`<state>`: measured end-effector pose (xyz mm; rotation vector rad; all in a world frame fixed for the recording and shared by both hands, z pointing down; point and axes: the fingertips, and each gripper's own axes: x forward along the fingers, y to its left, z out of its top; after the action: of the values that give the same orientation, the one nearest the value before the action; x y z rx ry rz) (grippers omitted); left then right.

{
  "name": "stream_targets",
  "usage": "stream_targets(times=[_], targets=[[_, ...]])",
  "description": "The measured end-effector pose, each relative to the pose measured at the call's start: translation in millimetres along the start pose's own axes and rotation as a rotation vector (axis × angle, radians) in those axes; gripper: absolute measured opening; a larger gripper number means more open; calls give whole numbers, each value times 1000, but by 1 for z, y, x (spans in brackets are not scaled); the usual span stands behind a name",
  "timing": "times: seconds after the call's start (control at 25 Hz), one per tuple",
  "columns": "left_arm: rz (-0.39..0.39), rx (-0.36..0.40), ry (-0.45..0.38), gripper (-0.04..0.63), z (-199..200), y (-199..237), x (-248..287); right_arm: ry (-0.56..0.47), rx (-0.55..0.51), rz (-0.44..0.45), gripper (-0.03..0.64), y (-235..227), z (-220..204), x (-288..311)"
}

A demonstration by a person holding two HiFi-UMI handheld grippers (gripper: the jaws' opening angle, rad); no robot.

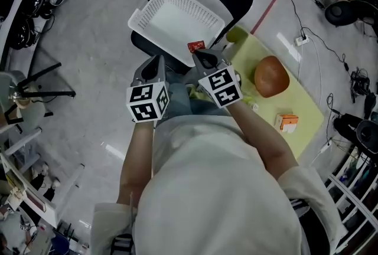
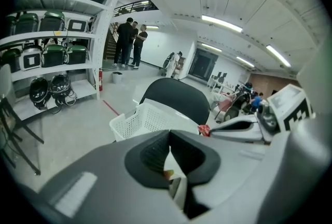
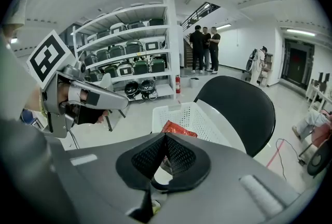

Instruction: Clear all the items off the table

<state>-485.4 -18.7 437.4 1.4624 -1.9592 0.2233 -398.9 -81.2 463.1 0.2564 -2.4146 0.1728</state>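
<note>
Your left claw (image 1: 158, 61) and right claw (image 1: 204, 58) are both pressed together, while a smooth brown rounded item (image 1: 271, 76) and a small orange-and-white box (image 1: 287, 123) sit apart on the yellow-green surface (image 1: 309, 107).

White perforated plastic basket (image 1: 177, 18)

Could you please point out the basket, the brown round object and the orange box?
basket (image 1: 177, 26): head view, bare floor.
brown round object (image 1: 271, 75): head view, top.
orange box (image 1: 287, 123): head view, top.
</note>
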Motion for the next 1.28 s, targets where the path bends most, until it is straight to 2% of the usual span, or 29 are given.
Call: stream_targets(times=[0.52, 0.72, 1.28], targets=[[-66, 25, 120, 9, -8, 36, 78, 110, 101, -58, 2, -35, -25, 82], [-70, 7, 159, 9, -14, 52, 107, 147, 157, -81, 2, -51, -40, 110], [-69, 2, 219, 9, -27, 83, 168, 197, 201, -53, 2, -61, -57, 171]])
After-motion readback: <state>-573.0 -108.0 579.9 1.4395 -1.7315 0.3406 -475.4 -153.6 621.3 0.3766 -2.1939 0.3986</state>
